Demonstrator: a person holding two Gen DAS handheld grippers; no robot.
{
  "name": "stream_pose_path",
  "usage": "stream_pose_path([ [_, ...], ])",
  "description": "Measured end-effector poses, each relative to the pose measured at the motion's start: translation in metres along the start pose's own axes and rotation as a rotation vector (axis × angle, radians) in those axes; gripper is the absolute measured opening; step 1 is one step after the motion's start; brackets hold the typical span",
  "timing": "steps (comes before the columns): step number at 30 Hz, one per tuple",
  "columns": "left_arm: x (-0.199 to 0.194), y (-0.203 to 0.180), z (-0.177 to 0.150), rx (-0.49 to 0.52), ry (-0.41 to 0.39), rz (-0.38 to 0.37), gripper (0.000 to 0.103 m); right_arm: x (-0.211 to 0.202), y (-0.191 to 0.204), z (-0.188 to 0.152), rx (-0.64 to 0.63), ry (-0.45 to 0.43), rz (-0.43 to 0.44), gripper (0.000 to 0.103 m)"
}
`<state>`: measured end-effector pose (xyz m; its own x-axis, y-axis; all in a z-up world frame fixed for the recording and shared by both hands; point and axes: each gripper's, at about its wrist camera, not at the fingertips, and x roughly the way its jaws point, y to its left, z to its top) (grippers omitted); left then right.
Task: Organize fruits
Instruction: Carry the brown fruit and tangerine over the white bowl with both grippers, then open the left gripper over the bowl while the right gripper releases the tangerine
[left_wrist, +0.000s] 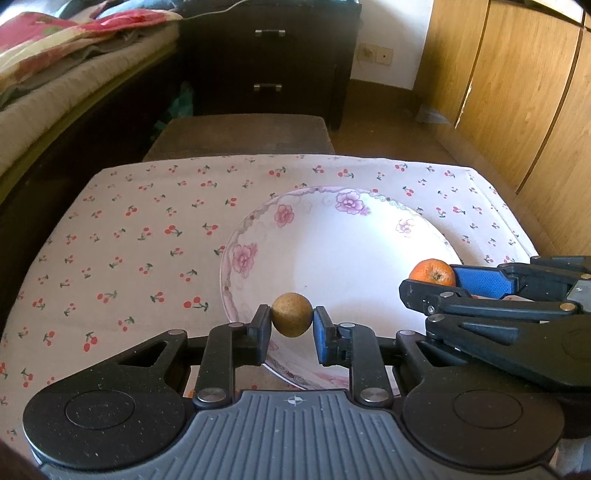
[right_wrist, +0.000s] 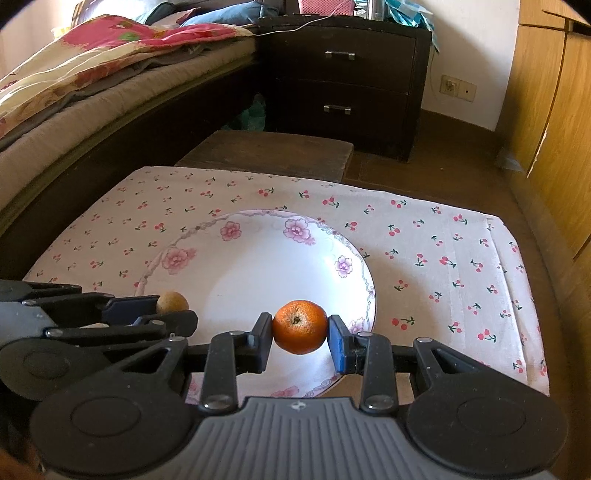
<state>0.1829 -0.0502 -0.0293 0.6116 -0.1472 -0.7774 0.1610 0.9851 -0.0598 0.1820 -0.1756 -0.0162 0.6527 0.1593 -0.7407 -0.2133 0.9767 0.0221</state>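
My left gripper (left_wrist: 291, 326) is shut on a small round brown fruit (left_wrist: 291, 314), held just above the near rim of a white flowered plate (left_wrist: 332, 251). My right gripper (right_wrist: 300, 334) is shut on an orange (right_wrist: 300, 322), held over the near right part of the same plate (right_wrist: 258, 266). In the left wrist view the right gripper (left_wrist: 436, 282) comes in from the right with the orange (left_wrist: 432, 272). In the right wrist view the left gripper (right_wrist: 171, 308) comes in from the left with the brown fruit (right_wrist: 172, 301).
The plate lies on a cherry-print cloth (left_wrist: 129, 251) over a low table. A brown stool (left_wrist: 240, 134) stands behind it, then a dark nightstand (right_wrist: 343, 81). A bed (right_wrist: 74, 92) is on the left, wooden cupboards (left_wrist: 517, 92) on the right.
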Motion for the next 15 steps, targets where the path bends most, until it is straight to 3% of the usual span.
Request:
stream_pose_path([
  [15,0.0025,-0.0001,-0.0004,-0.004,0.003,0.0,0.033,0.0045,-0.0027,0.0006,0.016,0.0,-0.005,0.035],
])
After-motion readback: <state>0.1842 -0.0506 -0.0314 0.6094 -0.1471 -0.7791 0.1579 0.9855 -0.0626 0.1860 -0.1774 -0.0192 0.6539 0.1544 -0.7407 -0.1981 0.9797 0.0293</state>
